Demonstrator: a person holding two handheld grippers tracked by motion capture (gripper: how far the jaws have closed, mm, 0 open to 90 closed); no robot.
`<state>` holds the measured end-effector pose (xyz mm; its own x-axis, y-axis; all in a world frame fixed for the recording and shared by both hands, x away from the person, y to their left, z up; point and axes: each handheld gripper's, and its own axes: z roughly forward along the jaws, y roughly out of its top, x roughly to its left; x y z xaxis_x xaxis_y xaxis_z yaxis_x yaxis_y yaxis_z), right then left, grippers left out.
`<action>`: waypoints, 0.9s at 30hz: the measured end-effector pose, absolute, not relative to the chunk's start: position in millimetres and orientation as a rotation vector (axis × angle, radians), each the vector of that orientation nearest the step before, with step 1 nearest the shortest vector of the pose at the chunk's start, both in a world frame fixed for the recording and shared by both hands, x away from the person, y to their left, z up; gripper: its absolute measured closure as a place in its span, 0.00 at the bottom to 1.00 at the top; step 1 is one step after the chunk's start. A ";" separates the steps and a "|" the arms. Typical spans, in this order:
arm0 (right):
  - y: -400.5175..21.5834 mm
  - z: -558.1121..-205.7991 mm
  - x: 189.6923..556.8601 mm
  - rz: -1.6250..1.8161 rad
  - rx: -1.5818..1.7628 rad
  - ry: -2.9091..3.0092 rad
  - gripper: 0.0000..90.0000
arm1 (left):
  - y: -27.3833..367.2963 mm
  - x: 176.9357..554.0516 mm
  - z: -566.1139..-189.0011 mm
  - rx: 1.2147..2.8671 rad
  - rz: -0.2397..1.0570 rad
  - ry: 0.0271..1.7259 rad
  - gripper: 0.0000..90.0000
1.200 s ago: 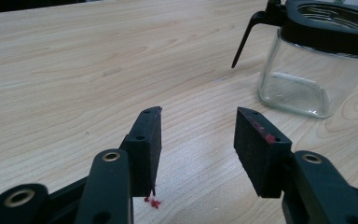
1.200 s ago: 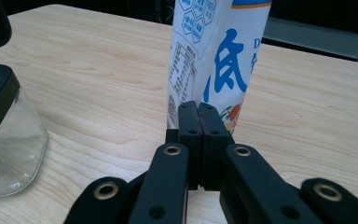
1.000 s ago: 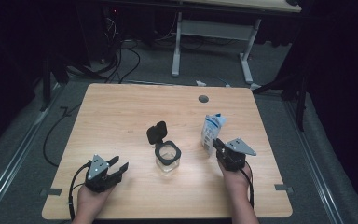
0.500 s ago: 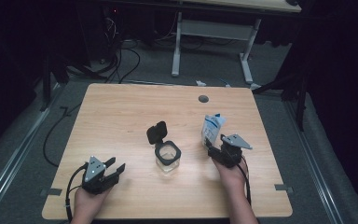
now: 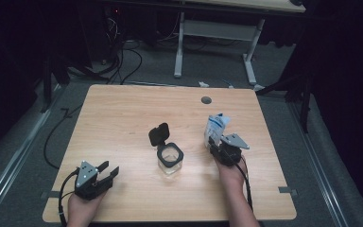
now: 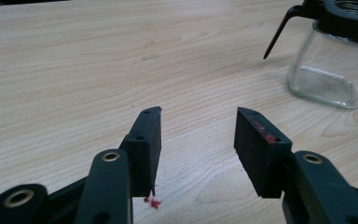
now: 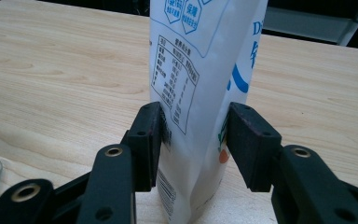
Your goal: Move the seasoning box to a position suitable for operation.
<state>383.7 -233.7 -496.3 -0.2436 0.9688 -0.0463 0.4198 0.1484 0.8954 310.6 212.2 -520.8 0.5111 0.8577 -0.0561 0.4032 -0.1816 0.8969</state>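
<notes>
A white pouch with blue print (image 5: 216, 125) stands upright on the right half of the wooden table (image 5: 123, 113). My right gripper (image 5: 213, 142) has just been closing its jaws on the pouch's lower part. In the right gripper view both pads (image 7: 150, 140) touch the sides of the pouch (image 7: 200, 46). A clear glass jar (image 5: 170, 160) with a black rim stands mid-table, its black flip lid (image 5: 159, 134) raised. My left gripper (image 5: 108, 173) rests open near the front left edge with nothing between its jaws (image 6: 198, 126). The jar (image 6: 328, 70) stands ahead of it to the right.
A round cable hole (image 5: 206, 100) lies in the table's far right part. Beyond the table are a white desk frame (image 5: 217, 42) and cables on the dark floor (image 5: 123, 61). Bare wood lies between the jar and my left gripper.
My right gripper has moved forward to the pouch, opened its jaws and closed them around it. The left gripper has stayed in place, still open.
</notes>
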 end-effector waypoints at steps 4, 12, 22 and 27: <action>-236.4 -493.6 381.5 1.083 1.335 1.731 0.65 | 211.6 310.2 -520.5 1.788 0.593 1.055 0.57; -236.8 -490.8 380.7 1.130 1.298 1.718 0.65 | 211.9 309.9 -520.2 1.788 0.596 1.053 0.57; -239.0 -487.8 381.5 1.175 1.333 1.679 0.70 | 213.5 309.2 -520.3 1.782 0.588 1.051 0.56; -241.1 -488.9 383.6 1.176 1.349 1.682 0.74 | 213.5 308.1 -518.4 1.788 0.582 1.038 0.53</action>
<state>383.6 -241.1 -488.9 -0.2383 0.9706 0.0329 0.3641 0.0579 0.9296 308.1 213.5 -518.4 0.5255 0.8490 -0.0561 0.3946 -0.1847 0.9001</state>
